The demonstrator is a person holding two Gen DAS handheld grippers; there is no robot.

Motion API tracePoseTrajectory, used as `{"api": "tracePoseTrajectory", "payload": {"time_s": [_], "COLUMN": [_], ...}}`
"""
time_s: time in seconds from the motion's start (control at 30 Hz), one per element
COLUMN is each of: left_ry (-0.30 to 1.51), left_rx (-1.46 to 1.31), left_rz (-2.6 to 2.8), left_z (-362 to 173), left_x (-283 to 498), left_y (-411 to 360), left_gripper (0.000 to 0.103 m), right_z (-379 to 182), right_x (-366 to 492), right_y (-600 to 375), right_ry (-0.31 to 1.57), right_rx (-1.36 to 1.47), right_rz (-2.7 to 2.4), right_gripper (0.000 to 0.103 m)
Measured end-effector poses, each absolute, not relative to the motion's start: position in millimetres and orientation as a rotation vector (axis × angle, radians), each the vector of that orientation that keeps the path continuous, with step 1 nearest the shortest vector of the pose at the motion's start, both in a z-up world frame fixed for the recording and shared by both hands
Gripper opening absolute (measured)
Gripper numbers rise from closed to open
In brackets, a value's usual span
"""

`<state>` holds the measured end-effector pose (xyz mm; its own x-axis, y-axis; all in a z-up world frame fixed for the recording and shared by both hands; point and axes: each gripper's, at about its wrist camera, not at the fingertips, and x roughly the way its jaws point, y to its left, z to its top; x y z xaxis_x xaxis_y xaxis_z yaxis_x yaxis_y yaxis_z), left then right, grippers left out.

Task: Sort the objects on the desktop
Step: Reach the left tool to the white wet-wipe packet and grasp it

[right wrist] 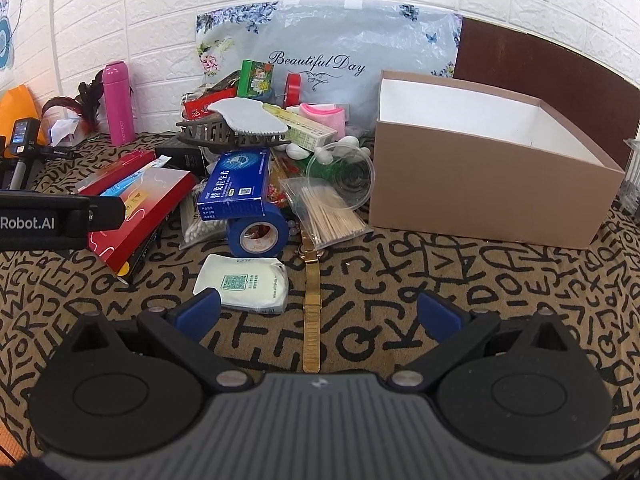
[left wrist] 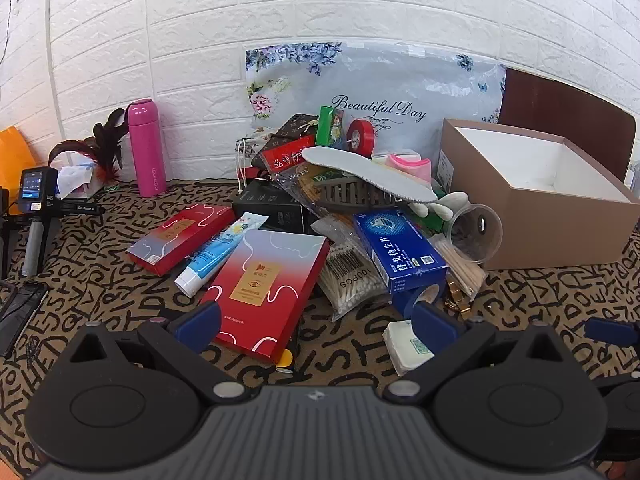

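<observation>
A heap of desk objects lies on the patterned cloth: a large red box, a smaller red box, a blue tube, a blue medicine box, a bag of cotton swabs, a white insole and a blue tape roll. An open brown cardboard box stands at the right. My left gripper is open, low over the large red box's near end. My right gripper is open over a gold watch strap, with a white tissue pack by its left finger.
A pink bottle and dark feathers stand at the back left by the white brick wall. A floral plastic bag leans on the wall behind the heap. A clear cup and a toothpick bag lie beside the cardboard box.
</observation>
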<state>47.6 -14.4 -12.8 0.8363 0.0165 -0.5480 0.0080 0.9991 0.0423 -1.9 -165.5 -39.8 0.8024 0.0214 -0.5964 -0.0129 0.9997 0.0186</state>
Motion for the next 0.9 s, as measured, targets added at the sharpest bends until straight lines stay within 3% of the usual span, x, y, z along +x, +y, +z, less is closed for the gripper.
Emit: {"api": "tracePoseTrajectory", "payload": {"time_s": [0.9], "left_ry": [0.697], "left_rx": [0.031], "left_rz": [-0.075], "left_z": [-50.4], "left_x": [84.7], "left_y": [-30.2], "left_gripper": [0.103], "right_z": [-78.8], "right_x": [22.6], "right_y": [-171.6], "right_ry": [0.734], "right_rx": [0.019], "right_rz": [0.125], "right_gripper": [0.101]}}
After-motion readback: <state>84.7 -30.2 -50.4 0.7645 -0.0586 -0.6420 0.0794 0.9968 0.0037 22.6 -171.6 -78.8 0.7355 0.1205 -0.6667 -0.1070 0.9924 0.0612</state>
